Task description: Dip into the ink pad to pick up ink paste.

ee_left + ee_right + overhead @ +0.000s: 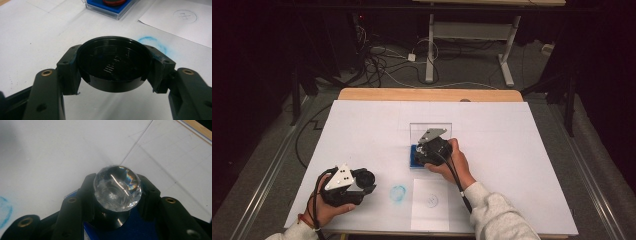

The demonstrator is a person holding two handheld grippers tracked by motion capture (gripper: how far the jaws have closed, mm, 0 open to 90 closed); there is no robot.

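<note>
Black round cap (113,65) pinched in my left gripper (113,72), my right gripper (117,195) squeezes the crystal-topped stamp (117,187); I'd press straight down into the blue ink pad (416,157).

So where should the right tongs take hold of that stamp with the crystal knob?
Grip the dark neck just under the crystal knob, from above, one jaw on each side. The faceted knob is wider than the neck, so it should keep the tongs from slipping up. The right tongs already straddle it there.

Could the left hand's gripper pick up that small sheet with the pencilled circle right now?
Probably not. The left gripper is shut on a black round lid, so its jaws are full. The small sheet itself lies uncovered nearby, past the blue ring mark.
</note>
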